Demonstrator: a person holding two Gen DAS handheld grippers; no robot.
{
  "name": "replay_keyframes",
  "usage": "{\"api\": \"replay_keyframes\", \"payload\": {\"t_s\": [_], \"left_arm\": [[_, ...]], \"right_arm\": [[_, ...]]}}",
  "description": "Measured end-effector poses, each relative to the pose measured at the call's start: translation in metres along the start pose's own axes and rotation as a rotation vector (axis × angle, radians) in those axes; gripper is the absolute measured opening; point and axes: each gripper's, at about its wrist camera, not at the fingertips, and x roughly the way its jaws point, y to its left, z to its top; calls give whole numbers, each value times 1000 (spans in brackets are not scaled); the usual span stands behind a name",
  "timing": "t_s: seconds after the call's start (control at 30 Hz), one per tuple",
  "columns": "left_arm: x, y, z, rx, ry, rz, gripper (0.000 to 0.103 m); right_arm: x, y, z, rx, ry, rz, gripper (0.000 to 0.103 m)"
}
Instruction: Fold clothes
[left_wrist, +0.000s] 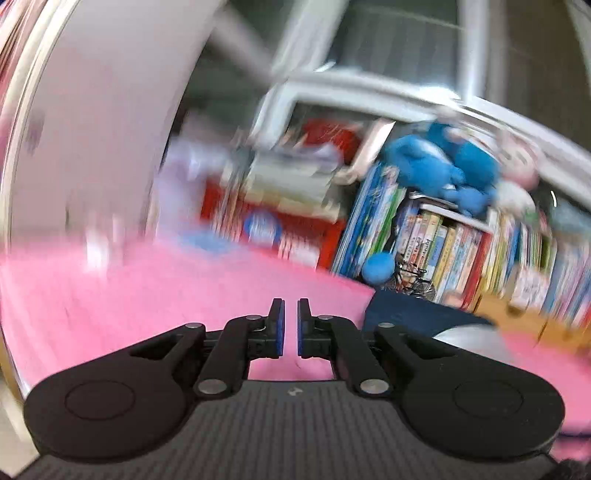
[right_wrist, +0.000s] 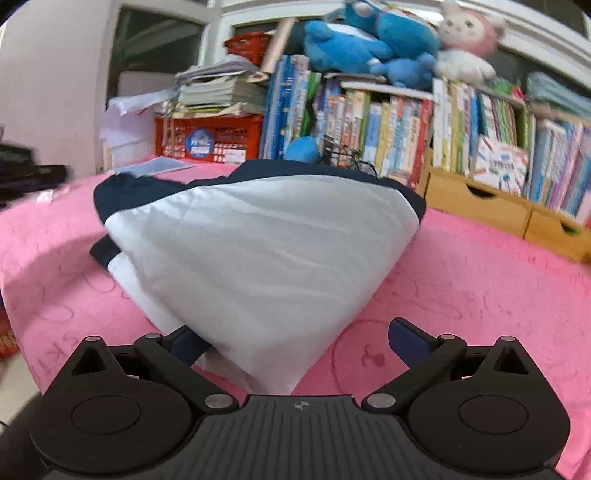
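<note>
So we had the folded garment (right_wrist: 258, 236) sitting on the pink cloth (right_wrist: 480, 288), white panel up with navy trim along the far edge and the left side. From the right wrist camera its near corner came right down to the tool body. Our right gripper (right_wrist: 295, 339) had its jaws spread wide, and that white corner lay in the gap between them. The left finger (right_wrist: 186, 345) was partly tucked under the fabric, the right finger (right_wrist: 406, 341) sat clear of it over bare pink cloth. Nothing pinched as far as we could see.

The left wrist view was badly smeared, so not much detail there. Our left gripper (left_wrist: 290, 326) had its blue pads nearly together with just a thin slit between them, and nothing in it. It was over the pink cloth, with the garment's navy edge off to its right.

Behind it all were a row of books (right_wrist: 388, 125), a red crate (right_wrist: 210, 138) and blue plush toys (right_wrist: 369, 40).
</note>
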Motion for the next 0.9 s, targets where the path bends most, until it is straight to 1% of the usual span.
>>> {"api": "replay_keyframes", "payload": {"t_s": [0.03,0.07,0.1,0.13,0.2,0.23,0.27,0.33,0.37,0.43,0.47,0.5,0.57,0.63,0.67,0.8,0.9], "left_arm": [[-5,-8,0,93,-15,-37,12],[-9,-17,-4,188,-23,-89,19],[-12,-26,-8,283,-29,-144,22],[-15,-36,-12,379,-35,-200,30],[-21,-55,-26,596,-57,-300,36],[-23,-65,-34,697,-71,-339,46],[-24,-73,-42,775,-83,-367,57],[-22,-86,-54,897,-104,-426,63],[-20,-92,-59,951,-114,-457,63],[-14,-103,-68,1028,-114,-503,63],[-8,-108,-72,1063,-112,-519,61],[-2,-114,-76,1099,-112,-518,58],[13,-122,-83,1172,-112,-476,33],[29,-125,-87,1220,-87,-423,21],[35,-122,-87,1226,-66,-407,17],[40,-104,-89,1223,1,-346,14],[37,-91,-86,1188,53,-326,12]], "right_arm": [[0,-3,0,23,1,6,103],[0,-7,0,47,3,12,103],[0,-10,-1,70,4,18,103],[0,-14,-1,94,5,24,103],[0,-21,-1,141,8,36,103],[0,-24,-1,164,9,42,103],[1,-28,-2,188,10,48,103],[1,-35,-2,235,13,60,103],[1,-37,-2,248,16,64,103],[2,-40,-2,264,23,72,103],[3,-41,-2,268,24,74,103],[3,-41,-2,270,25,75,103],[2,-41,-2,271,25,76,103],[1,-41,-3,271,23,76,103],[1,-40,-3,271,22,77,103],[2,-38,-2,258,27,73,103],[-1,-33,-1,221,29,46,103]]}}
